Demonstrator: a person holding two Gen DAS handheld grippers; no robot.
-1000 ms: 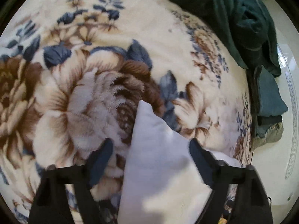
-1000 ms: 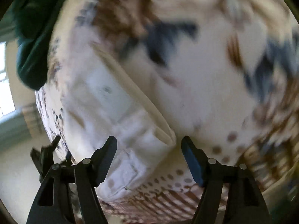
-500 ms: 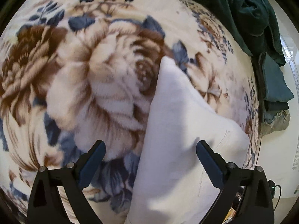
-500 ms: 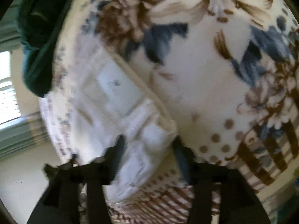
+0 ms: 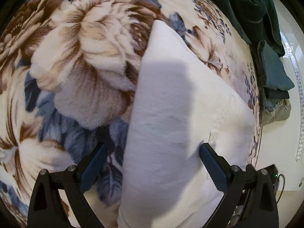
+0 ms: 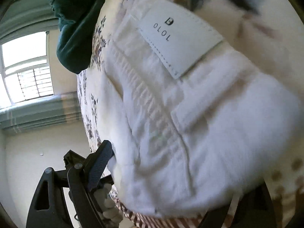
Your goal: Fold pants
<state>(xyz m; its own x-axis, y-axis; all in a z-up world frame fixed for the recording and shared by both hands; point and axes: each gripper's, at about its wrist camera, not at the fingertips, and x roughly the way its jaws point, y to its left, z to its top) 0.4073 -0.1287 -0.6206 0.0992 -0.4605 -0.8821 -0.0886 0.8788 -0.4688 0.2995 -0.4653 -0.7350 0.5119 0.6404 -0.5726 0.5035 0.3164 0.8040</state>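
White pants (image 5: 171, 114) lie folded on a floral plush blanket (image 5: 79, 60). In the left wrist view my left gripper (image 5: 152, 161) is open, its blue-padded fingers apart over the near end of the folded leg. In the right wrist view the waistband end (image 6: 180, 114) with a white label (image 6: 176, 38) fills the frame. My right gripper (image 6: 171, 171) reaches into the bunched waist fabric. Only its left finger (image 6: 98, 163) shows; the right one is hidden under the cloth, so I cannot tell its state.
A dark green garment (image 5: 262, 15) lies heaped at the blanket's far right edge, also in the right wrist view (image 6: 76, 28). The bed edge drops to a pale floor (image 5: 285, 142). A window (image 6: 24, 70) stands beyond.
My left gripper has drawn back, showing more of the folded leg. My right gripper has pushed forward into the waistband, which now covers its right finger.
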